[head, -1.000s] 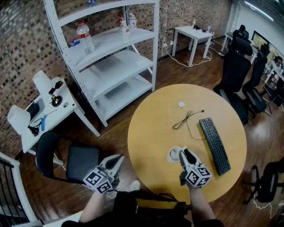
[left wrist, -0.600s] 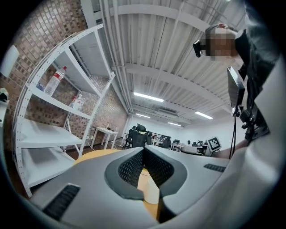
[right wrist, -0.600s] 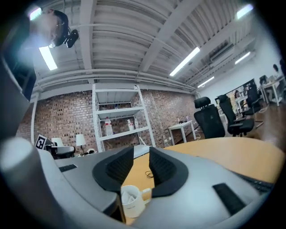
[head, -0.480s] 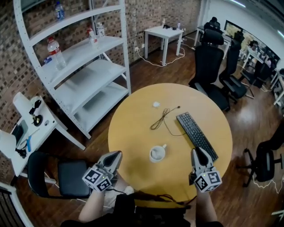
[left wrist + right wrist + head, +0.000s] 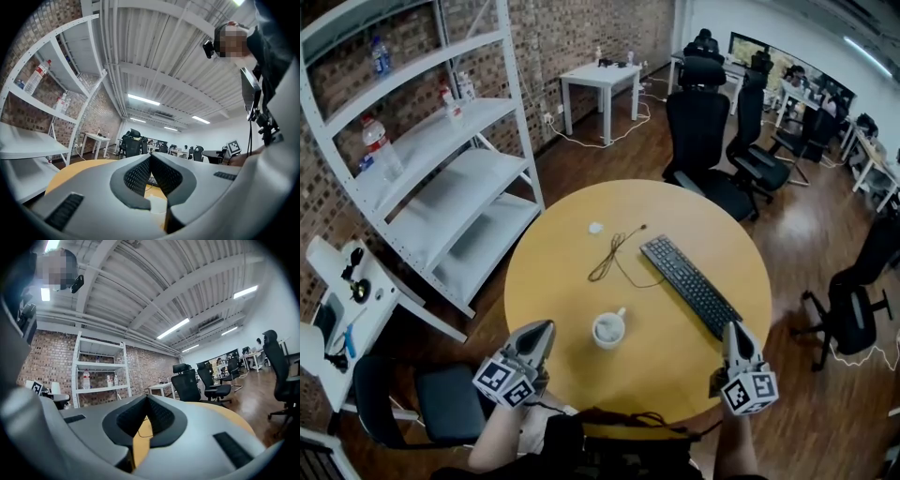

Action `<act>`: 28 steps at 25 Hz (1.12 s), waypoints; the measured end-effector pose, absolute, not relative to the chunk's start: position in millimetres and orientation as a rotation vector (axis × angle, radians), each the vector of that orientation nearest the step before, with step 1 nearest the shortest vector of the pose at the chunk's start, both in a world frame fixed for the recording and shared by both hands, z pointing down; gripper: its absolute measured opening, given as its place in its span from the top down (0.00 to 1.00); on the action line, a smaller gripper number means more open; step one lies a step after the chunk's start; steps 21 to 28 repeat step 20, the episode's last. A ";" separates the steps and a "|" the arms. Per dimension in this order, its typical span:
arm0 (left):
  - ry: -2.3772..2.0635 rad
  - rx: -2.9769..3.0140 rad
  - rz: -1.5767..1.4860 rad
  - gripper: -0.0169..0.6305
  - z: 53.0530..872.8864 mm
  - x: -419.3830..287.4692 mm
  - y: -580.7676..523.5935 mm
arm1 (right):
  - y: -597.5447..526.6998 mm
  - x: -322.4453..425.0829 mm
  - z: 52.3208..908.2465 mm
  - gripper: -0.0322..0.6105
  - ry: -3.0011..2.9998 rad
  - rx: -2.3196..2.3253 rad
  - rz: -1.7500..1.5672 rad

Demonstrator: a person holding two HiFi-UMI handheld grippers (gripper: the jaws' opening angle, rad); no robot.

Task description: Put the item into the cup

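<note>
Grey left gripper point(image 5: 540, 330) clenched empty, right gripper point(image 5: 734, 333) likewise, both pointing forward at table point(image 5: 675, 211) edge

- Left gripper point(image 5: 546, 326): pale grey moulded shell, tapering to a narrow wedge tip.
- Right gripper point(image 5: 733, 328): same grey shell and same taper.
- Black dimpled pads point(image 5: 139, 176) lining the inner jaw faces of both.
- White cube point(image 5: 504, 382) with black square markers at the rear of each.
- Dark ribbed slots point(image 5: 65, 211) set into the shell flanks.
- Dark top point(image 5: 581, 452) over the torso.

brick wall point(image 5: 572, 37), white shelving point(image 5: 441, 178), dark wood floor point(image 5: 609, 159), black office chairs point(image 5: 703, 112)
</note>
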State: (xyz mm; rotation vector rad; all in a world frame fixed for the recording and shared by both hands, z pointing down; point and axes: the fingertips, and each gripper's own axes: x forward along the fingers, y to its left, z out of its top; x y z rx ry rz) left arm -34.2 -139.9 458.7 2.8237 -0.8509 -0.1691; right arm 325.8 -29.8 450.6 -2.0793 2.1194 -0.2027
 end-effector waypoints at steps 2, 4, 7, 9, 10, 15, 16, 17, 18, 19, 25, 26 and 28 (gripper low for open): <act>-0.850 2.834 -0.169 0.98 458.3 -31.9 -139.3 | -28.5 325.4 453.6 0.94 2.121 -2.088 -0.206; -0.859 2.838 -0.176 0.98 457.4 -33.5 -138.9 | -28.9 322.5 456.3 0.94 2.128 -2.088 -0.219; -0.863 2.829 -0.180 0.98 457.4 -37.7 -138.0 | -30.3 317.2 458.5 0.94 2.154 -2.080 -0.227; -0.871 2.819 -0.176 0.98 458.5 -41.7 -136.9 | -32.3 313.3 458.4 0.94 2.177 -2.076 -0.223; -0.876 2.815 -0.175 0.98 459.1 -43.6 -136.4 | -33.5 311.3 457.9 0.94 2.188 -2.071 -0.220; -0.932 2.812 -0.180 0.98 458.9 -55.6 -134.4 | -38.6 302.0 458.9 0.94 2.237 -2.049 -0.226; -0.939 2.808 -0.179 0.98 459.5 -58.4 -134.4 | -39.2 300.8 459.9 0.94 2.239 -2.048 -0.230; -0.945 2.803 -0.176 0.98 460.6 -61.2 -134.3 | -39.7 299.6 460.9 0.94 2.240 -2.046 -0.233; -0.950 2.800 -0.173 0.98 461.9 -64.0 -134.0 | -40.2 298.4 461.7 0.94 2.240 -2.042 -0.237; -0.955 2.796 -0.170 0.98 463.3 -66.8 -133.7 | -40.8 297.1 462.5 0.94 2.239 -2.037 -0.240; -0.960 2.792 -0.168 0.98 464.6 -69.6 -133.4 | -41.4 295.7 463.1 0.94 2.239 -2.031 -0.243; -0.960 2.792 -0.168 0.98 464.6 -69.6 -133.4 | -41.4 295.7 463.1 0.94 2.239 -2.031 -0.243; -0.960 2.792 -0.168 0.98 464.6 -69.6 -133.4 | -41.4 295.7 463.1 0.94 2.239 -2.031 -0.243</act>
